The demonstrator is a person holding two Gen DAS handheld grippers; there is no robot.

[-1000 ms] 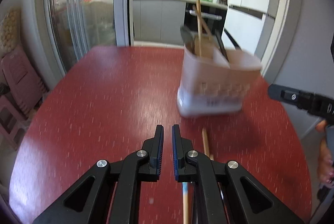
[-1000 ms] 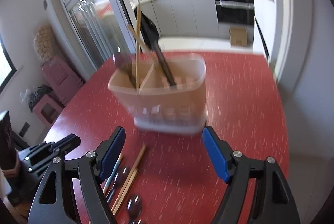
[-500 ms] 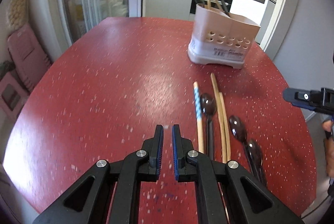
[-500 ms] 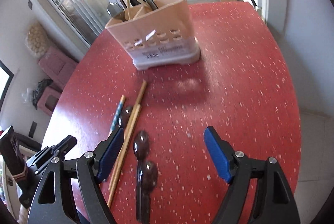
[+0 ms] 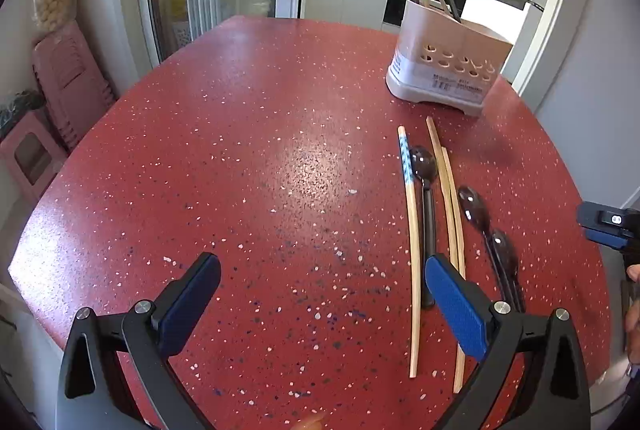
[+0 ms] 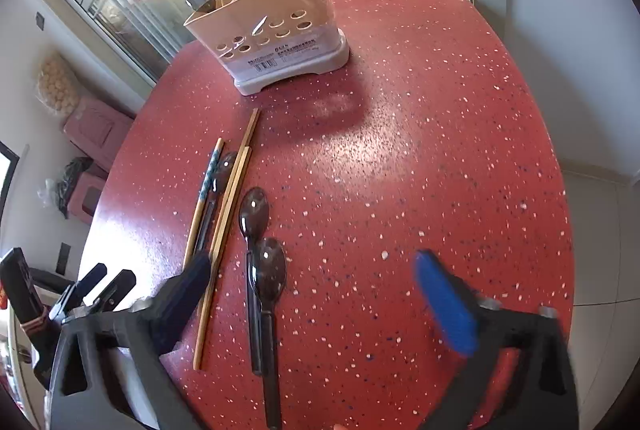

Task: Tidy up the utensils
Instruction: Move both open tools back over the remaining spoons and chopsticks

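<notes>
Kitchen cabinets and a glass sliding door stand behind a red speckled tabletop (image 5: 248, 157), where a pale pink perforated plastic utensil caddy (image 6: 276, 29) sits at the far right end, already holding what look like a few wooden sticks and dark handles, though distance blurs their count.

Loose on the table, between the caddy and the grippers, lie six pieces in a row, their long axes running roughly from the near edge toward the caddy: one bamboo chopstick with a blue-patterned tip (image 5: 412, 242), two plain bamboo chopsticks (image 5: 450, 213) touching side by side, and three dark translucent plastic spoons (image 6: 256, 213), bowls pointing at the caddy.

The left gripper (image 5: 320, 294) hangs wide apart, holding nothing, with the utensils just off its right finger. The right gripper (image 6: 312, 282) is likewise spread wide and unladen, and the two nearest spoons lie directly between its fingers, so it seems the better placed for the next pick.
</notes>
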